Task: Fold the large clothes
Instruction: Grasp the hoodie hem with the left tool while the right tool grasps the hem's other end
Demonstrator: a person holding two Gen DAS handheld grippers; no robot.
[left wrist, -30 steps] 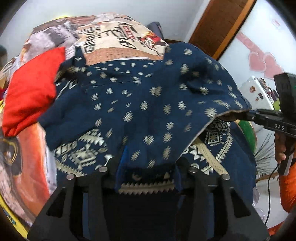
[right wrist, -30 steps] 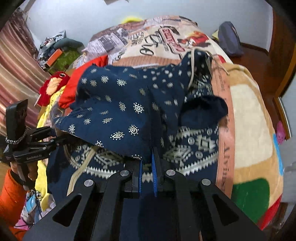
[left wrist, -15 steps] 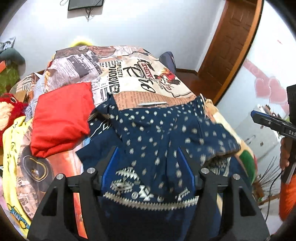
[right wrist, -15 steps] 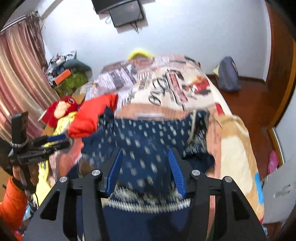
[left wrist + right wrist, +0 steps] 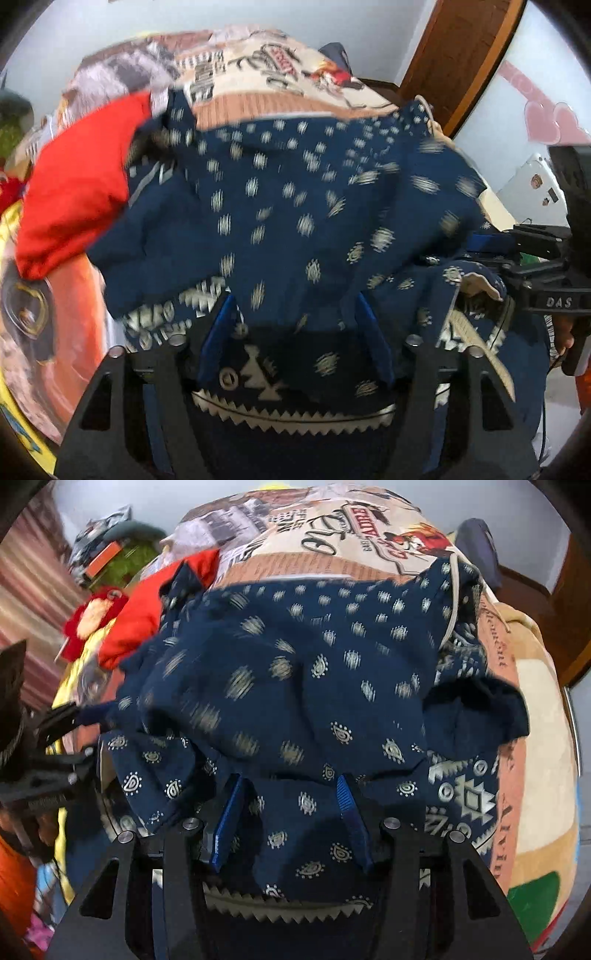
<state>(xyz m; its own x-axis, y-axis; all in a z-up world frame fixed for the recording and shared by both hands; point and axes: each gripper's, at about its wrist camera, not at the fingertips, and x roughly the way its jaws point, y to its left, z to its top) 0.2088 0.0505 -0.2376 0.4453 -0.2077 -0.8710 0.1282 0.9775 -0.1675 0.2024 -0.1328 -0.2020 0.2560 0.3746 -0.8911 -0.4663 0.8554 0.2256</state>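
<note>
From where I stand, the red cloth [image 5: 74,184] lies at the far left of the bed [image 5: 539,760], just beside the navy patterned garment [image 5: 295,206] that fills the middle of it. The garment is doubled over on itself, its near fold loose and puffed rather than flat, over a patterned band with a zigzag edge [image 5: 291,410] close to me.

The left gripper [image 5: 295,332] has just been opening; its fingers [image 5: 218,339] stand spread, with the fold's edge lying between them but not pinched. Further right, the right gripper [image 5: 291,805] has just been opening too, and its fingers [image 5: 347,805] are apart, cloth slack between them and nothing clamped.

What worries me is that the released fold looks lumpy and uneven. The right side bunches near a dark sleeve [image 5: 476,716], so the next fold may lock in creases or come out skewed. A blue finger could also snag the loose edge on pulling away and drag the fold open. The garment sits close to the bed's near edge, and its hanging part might slide.

Much is blurred, so I cannot tell how neatly the edges line up. The fingertips are partly buried in cloth, the garment's near hem is cut off below both cameras, and whatever lies beneath the fold is hidden.
</note>
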